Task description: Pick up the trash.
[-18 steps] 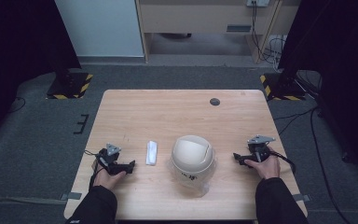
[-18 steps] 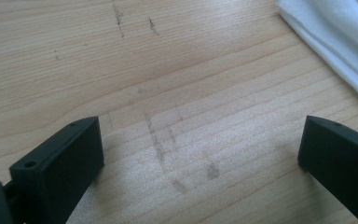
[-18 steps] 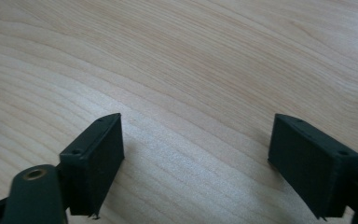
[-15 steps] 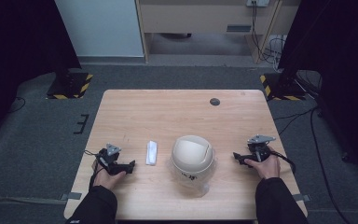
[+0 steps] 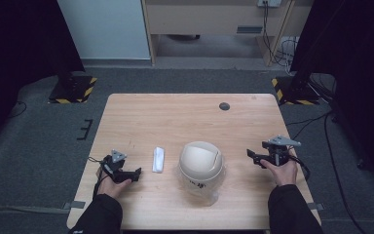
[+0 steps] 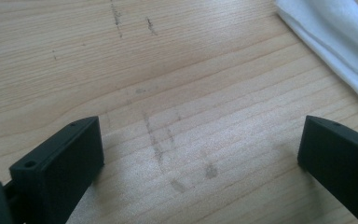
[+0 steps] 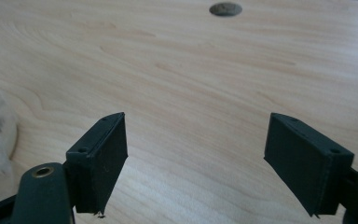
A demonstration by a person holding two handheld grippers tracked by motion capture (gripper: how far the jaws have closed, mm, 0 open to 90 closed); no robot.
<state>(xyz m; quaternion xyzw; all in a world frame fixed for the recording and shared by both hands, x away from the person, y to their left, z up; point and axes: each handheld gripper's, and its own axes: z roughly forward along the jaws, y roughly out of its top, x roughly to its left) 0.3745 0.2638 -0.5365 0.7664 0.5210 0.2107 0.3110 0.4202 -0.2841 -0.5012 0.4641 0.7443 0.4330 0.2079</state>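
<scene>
Plainly, we had both tools idle on the wooden table (image 5: 175, 117): the left gripper (image 5: 137, 171) rested with jaws spread and nothing between them, just beside the folded white cloth (image 5: 158, 159), and the right gripper (image 5: 250, 156) sat likewise released, near the domed cream bin (image 5: 200, 165) standing between our hands. We judged the bin the likeliest trouble, since its rounded lid offered poor purchase and a sideways nudge could tip it. The limp cloth could also slide flat under a jaw.

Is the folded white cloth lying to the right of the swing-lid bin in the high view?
No, the cloth lies left of the bin, beside the left gripper.
</scene>
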